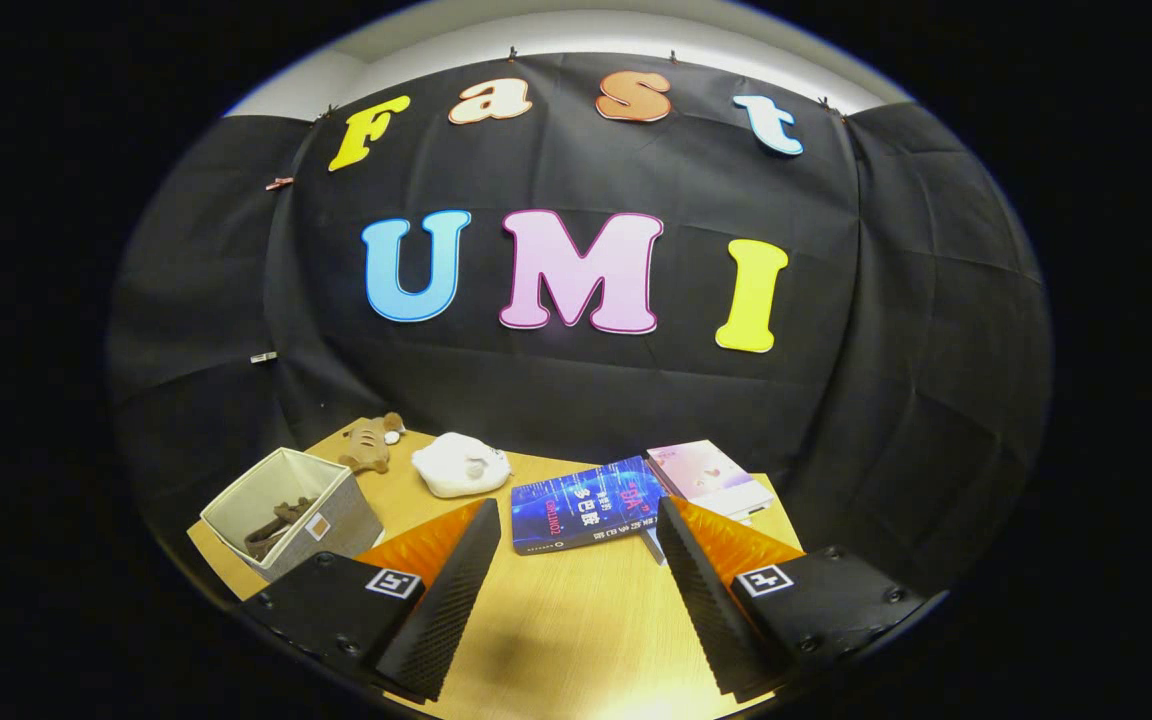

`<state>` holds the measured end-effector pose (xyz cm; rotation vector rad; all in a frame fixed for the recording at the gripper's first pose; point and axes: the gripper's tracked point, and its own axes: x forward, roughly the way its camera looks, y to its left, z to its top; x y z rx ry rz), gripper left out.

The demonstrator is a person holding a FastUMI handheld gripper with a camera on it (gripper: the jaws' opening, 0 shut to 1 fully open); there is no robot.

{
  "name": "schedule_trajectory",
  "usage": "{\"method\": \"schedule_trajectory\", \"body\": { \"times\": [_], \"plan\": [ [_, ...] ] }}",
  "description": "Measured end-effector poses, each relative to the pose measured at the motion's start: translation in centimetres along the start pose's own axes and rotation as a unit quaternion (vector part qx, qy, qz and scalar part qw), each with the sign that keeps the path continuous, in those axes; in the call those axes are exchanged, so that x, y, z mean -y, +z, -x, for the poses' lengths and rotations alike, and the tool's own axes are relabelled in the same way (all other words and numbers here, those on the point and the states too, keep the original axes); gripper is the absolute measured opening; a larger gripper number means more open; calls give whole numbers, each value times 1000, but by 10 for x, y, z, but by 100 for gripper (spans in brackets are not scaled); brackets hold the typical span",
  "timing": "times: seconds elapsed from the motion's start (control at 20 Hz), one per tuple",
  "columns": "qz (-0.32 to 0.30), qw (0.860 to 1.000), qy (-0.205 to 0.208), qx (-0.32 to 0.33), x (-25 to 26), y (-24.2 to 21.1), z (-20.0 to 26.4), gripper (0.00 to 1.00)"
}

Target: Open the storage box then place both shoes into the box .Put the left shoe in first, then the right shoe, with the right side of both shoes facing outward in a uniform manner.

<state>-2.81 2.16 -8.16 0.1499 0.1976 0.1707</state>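
**Above the worktop, fingers spread over bare wood**

Above the wooden worktop (576, 620) we see the hand-held gripper (576, 525) held with its two fingers wide apart and nothing between them; only bare wood lies in the gap. Just ahead of the fingertips a blue book (586, 505) lies flat, and a pink book (711, 478) lies beside it, partly behind the right finger (701, 590).

Left of the left finger (446, 600), near the worktop's left edge, we find the storage box (286, 510), a grey fabric cube with its top open. Some dark brown thing sits inside it; we cannot tell what it is. Beyond the box, near the far edge against the black cloth wall, sit a brown plush toy (371, 443) and a white plush toy (461, 465), a little apart from each other.

Open room for us is the strip of wood between the fingers, running from the blue book back toward the gripper. We can make out no shoe plainly.
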Motion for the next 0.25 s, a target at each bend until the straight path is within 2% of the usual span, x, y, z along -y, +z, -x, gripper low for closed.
{"method": "schedule_trajectory", "body": {
  "times": [0.25],
  "plan": [
    [0, 1000, 0, -3, 8, -2, -4, 98]
  ]
}}
